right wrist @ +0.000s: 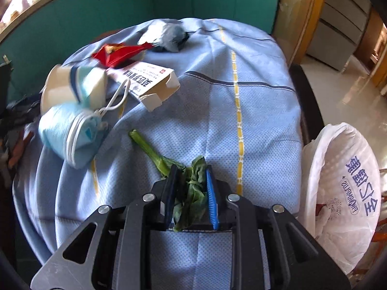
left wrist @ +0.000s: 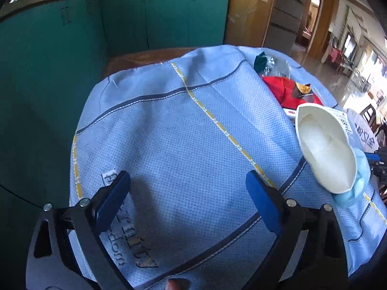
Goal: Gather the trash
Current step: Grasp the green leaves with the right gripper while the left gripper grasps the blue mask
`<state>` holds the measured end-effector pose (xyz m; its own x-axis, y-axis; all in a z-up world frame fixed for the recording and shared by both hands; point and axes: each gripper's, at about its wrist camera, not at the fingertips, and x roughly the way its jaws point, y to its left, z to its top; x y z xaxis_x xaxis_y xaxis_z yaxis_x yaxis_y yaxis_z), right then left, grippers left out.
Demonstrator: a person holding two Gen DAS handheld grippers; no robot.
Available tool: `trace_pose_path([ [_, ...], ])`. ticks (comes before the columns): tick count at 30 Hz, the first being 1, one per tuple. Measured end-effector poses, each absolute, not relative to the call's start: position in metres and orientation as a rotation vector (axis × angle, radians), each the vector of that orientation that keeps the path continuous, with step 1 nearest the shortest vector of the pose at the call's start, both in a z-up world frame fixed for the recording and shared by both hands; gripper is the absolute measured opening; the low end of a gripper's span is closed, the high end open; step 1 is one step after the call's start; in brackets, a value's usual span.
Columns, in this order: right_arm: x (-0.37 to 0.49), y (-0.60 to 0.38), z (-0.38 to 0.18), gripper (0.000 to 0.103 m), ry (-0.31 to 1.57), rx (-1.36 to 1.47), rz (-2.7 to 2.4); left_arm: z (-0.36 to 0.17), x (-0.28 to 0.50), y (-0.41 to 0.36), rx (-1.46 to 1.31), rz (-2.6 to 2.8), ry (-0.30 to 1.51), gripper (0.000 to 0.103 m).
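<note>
Over on the left wrist view, the left gripper (left wrist: 188, 186) hangs above the blue tablecloth (left wrist: 183, 125) with its fingers spread wide and nothing between them. Out at 3 o'clock there's a white paper cup (left wrist: 324, 149) lying on its side, touching a light blue face mask (left wrist: 358, 181), and at about 1 o'clock a red wrapper (left wrist: 285, 89) sits beyond it, with a dark green scrap (left wrist: 260, 60) further back.

Right wrist view: the right gripper (right wrist: 189, 176) is pinched onto a wilted green vegetable leaf (right wrist: 193, 188), stalk poking out toward 10 o'clock over the cloth. Mask and cup are at 9 o'clock, a white medicine box (right wrist: 150, 82) just beside them at 11, grey crumpled stuff (right wrist: 164, 36) near 12. White plastic bag (right wrist: 343, 193) sits off the table at 3 o'clock.
</note>
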<state>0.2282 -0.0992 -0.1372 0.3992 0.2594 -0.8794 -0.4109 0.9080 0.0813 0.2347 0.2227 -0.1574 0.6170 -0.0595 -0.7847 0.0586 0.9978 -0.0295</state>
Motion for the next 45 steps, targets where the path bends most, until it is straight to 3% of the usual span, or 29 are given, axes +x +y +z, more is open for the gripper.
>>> trace_pose_path([
  [4, 0.234, -0.101, -0.14, 0.025, 1.067, -0.137, 0.448, -0.151, 0.231, 0.217, 0.089, -0.045, 0.851, 0.095],
  [8, 0.24, -0.1, -0.14, 0.025, 1.041, -0.147, 0.454, -0.128, 0.172, 0.225, -0.129, -0.065, 0.71, 0.096],
  [12, 0.238, -0.101, -0.139, 0.025, 1.011, -0.175, 0.45, -0.126, 0.145, 0.214, -0.157, -0.008, 0.675, 0.096],
  [22, 0.247, -0.101, -0.144, 0.025, 0.943, -0.209, 0.464, -0.152, 0.221, 0.224, -0.076, 0.043, 0.857, 0.09],
  [27, 0.237, -0.125, -0.143, 0.024, 0.908, -0.132, 0.449, -0.146, 0.228, 0.238, -0.085, 0.099, 0.817, 0.09],
  [31, 0.218, -0.147, -0.125, 0.02, 0.852, -0.079, 0.425, -0.117, 0.196, 0.238, -0.151, 0.133, 0.674, 0.093],
  [33, 0.21, -0.162, -0.112, 0.018, 0.817, -0.045, 0.41, -0.089, 0.17, 0.226, -0.2, 0.144, 0.591, 0.099],
  [36, 0.197, -0.203, -0.086, 0.014, 0.754, 0.049, 0.354, -0.064, 0.155, 0.188, -0.19, 0.072, 0.543, 0.099],
  [40, 0.195, -0.225, -0.071, 0.014, 0.765, 0.07, 0.352, -0.047, 0.139, 0.124, -0.01, 0.018, 0.521, 0.099],
  [41, 0.197, -0.214, -0.074, 0.017, 0.809, 0.037, 0.381, -0.051, 0.14, 0.115, 0.0, -0.005, 0.561, 0.099],
  [43, 0.205, -0.188, -0.087, 0.041, 0.862, -0.036, 0.415, -0.064, 0.141, 0.102, -0.007, -0.039, 0.651, 0.099],
  [44, 0.209, -0.177, -0.095, 0.06, 0.877, -0.07, 0.427, -0.071, 0.141, 0.096, -0.003, -0.052, 0.666, 0.099],
  [45, 0.214, -0.162, -0.107, 0.064, 0.897, -0.124, 0.429, -0.08, 0.139, 0.09, 0.015, -0.06, 0.689, 0.099],
])
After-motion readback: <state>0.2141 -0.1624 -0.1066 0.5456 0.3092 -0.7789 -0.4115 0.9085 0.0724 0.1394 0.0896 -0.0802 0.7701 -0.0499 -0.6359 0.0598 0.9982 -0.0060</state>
